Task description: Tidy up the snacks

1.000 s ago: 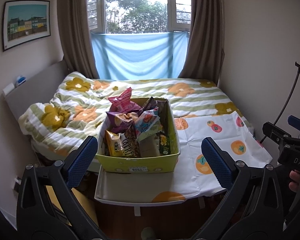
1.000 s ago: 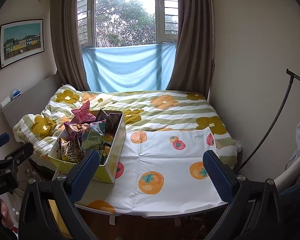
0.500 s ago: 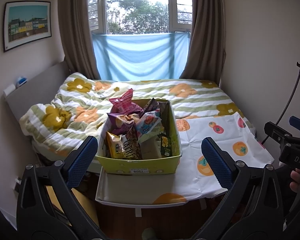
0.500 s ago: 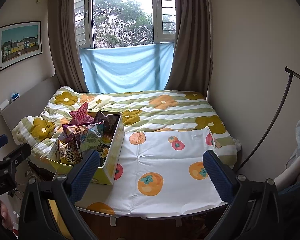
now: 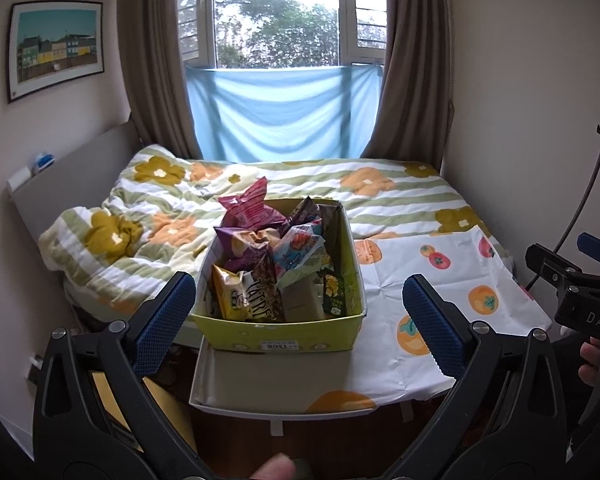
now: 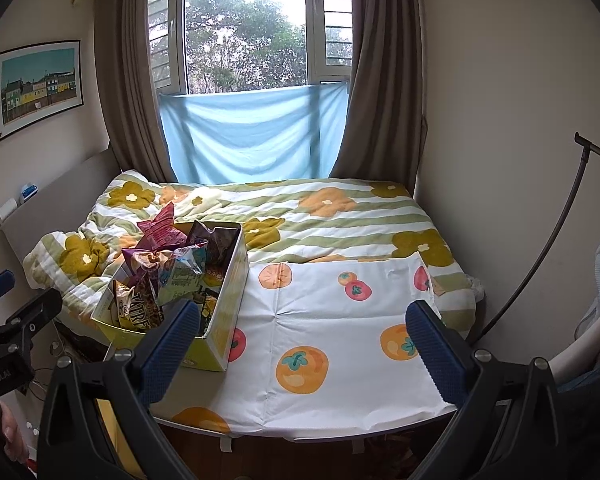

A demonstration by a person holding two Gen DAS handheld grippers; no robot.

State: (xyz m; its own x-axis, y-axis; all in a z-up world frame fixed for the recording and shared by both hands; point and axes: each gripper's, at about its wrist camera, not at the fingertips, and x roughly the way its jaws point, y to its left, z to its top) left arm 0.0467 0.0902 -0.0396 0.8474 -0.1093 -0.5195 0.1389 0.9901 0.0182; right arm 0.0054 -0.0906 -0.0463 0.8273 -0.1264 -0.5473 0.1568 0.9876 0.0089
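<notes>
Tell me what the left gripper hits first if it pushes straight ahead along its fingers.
Most likely the yellow snack box: it sits centred between the open fingers of the left gripper, with its near wall facing them. The snack packets stand just behind that wall. Depth is hard to judge through the fisheye.

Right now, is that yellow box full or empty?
Full: the yellow box is heaped with snack bags, several rising above its rim.

Daylight enters through the window [image 5: 284, 12], sole visible source; sky panes blown out to white. Room evenly lit, moderately dim toward the floor. Blue cloth [image 5: 282, 114] backlit, faint banding. Shadows soft, deepest under the bench [image 6: 300, 432]. Strong fisheye bending at edges, black vignette in corners. Focus sharp mid-frame; near foreground possibly slightly soft.
</notes>
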